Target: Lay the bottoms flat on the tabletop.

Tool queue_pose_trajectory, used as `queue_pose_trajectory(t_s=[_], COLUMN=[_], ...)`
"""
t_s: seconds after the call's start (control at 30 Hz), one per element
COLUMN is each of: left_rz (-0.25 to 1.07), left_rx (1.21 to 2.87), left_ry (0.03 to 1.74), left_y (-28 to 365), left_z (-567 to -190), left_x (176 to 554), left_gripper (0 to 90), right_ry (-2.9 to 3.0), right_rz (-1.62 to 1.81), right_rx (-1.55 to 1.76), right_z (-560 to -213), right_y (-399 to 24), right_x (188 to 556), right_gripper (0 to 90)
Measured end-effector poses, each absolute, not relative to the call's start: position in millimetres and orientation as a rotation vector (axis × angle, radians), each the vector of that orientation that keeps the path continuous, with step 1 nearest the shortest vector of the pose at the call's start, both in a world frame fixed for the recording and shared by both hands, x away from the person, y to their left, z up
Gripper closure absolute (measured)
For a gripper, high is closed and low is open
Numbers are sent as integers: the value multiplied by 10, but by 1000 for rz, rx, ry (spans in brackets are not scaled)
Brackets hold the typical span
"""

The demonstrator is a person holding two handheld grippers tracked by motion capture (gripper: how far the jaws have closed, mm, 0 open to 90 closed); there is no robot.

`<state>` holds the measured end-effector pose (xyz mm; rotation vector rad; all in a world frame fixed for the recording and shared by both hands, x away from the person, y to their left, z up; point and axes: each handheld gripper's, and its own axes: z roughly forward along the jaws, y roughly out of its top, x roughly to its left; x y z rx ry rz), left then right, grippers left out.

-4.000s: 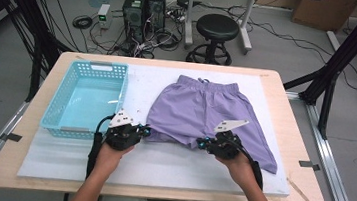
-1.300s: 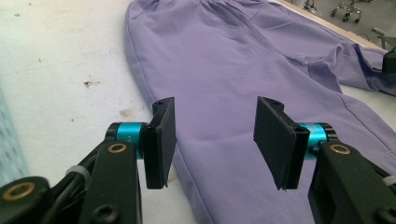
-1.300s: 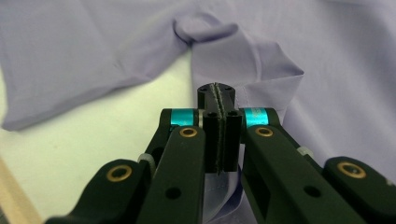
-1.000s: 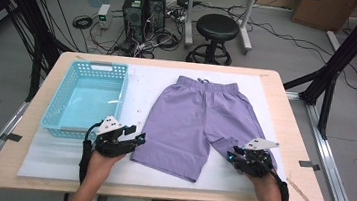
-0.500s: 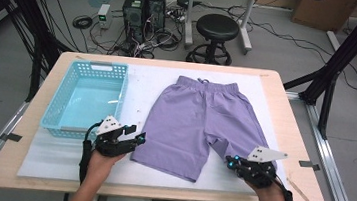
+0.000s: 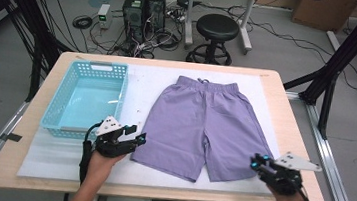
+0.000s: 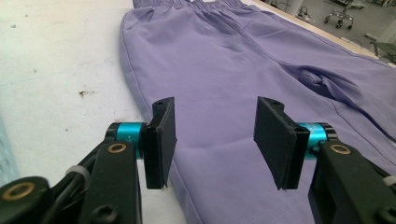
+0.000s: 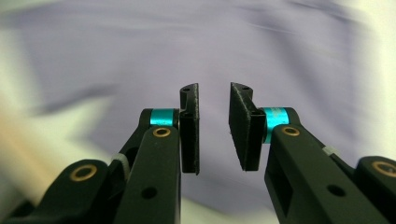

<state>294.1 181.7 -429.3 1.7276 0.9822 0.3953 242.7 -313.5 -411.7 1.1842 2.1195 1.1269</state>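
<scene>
- The purple shorts (image 6: pixel 204 126) lie flat on the white mat (image 6: pixel 50 155), waistband far, leg hems near; the blue basket (image 6: pixel 86 98) sits just left of them.
- The left gripper (image 6: pixel 138 137) hovers at the near left hem, jaws about half open with only cloth beneath and nothing held.
- The right gripper (image 6: pixel 256 162) sits beside the near right hem; its jaws have just been opening to a narrow gap, with nothing between them.
- Risk: the gap looks too narrow to catch the hem, so a hasty grab could push the fabric and wrinkle it; uneven pulls from the two sides would likely skew the shorts toward the basket.
</scene>
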Motion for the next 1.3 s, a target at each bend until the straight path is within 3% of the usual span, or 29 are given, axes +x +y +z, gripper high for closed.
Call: queue_pose_trajectory(t_s=[0.13, 0.23, 0.4, 0.47, 0.57, 0.6, 0.67, 0.7, 0.83, 1.0, 1.07, 1.1, 1.13, 1.17, 1.3], left_rz=[394, 390, 390, 390, 394, 394, 394, 393, 391, 388, 385, 386, 386, 375, 396], left_rx=[1734, 1735, 1741, 1740, 1739, 1740, 1741, 1740, 1752, 1781, 1812, 1829, 1829, 1865, 1900], left_ry=[979, 979, 977, 981, 983, 985, 984, 985, 985, 1000, 1016, 1019, 1019, 1038, 1056], left_y=[1810, 1802, 1797, 1801, 1803, 1801, 1799, 1794, 1779, 1748, 1718, 1705, 1705, 1681, 1659], left_z=[-4295, -4304, -4309, -4312, -4314, -4315, -4316, -4315, -4327, -4367, -4401, -4422, -4422, -4478, -4485], left_x=[2945, 2957, 2954, 2952, 2946, 2946, 2949, 2948, 2955, 2973, 2977, 2976, 2976, 2981, 2973], left_gripper=[485, 485, 485, 485, 486, 486, 486, 486, 486, 486, 486, 486, 486, 486, 483], right_ry=[1956, 1975, 2076, 2102, 2085, 2044, 1984, 1981, 1984, 2078, 2068, 2066, 2066, 2090, 2098], right_rz=[990, 940, 886, 844, 740, 762, 850, 889, 919, 894, 878, 876, 876, 858, 842], right_rx=[1446, 1510, 1549, 1485, 1408, 1418, 1463, 1486, 1474, 1478, 1468, 1482, 1482, 1492, 1491], right_z=[-4246, -4369, -4464, -4456, -4405, -4375, -4344, -4343, -4351, -4453, -4496, -4487, -4487, -4458, -4440], right_y=[-3556, -3657, -3628, -3622, -3600, -3618, -3663, -3684, -3696, -3648, -3640, -3651, -3651, -3683, -3703], right_x=[2532, 2580, 2610, 2604, 2581, 2570, 2561, 2557, 2475, 2437, 2429, 2428, 2428, 2417, 2349], right_gripper=[627, 623, 697, 877, 896, 886, 735, 702, 700, 615, 660, 754, 754, 870, 888])
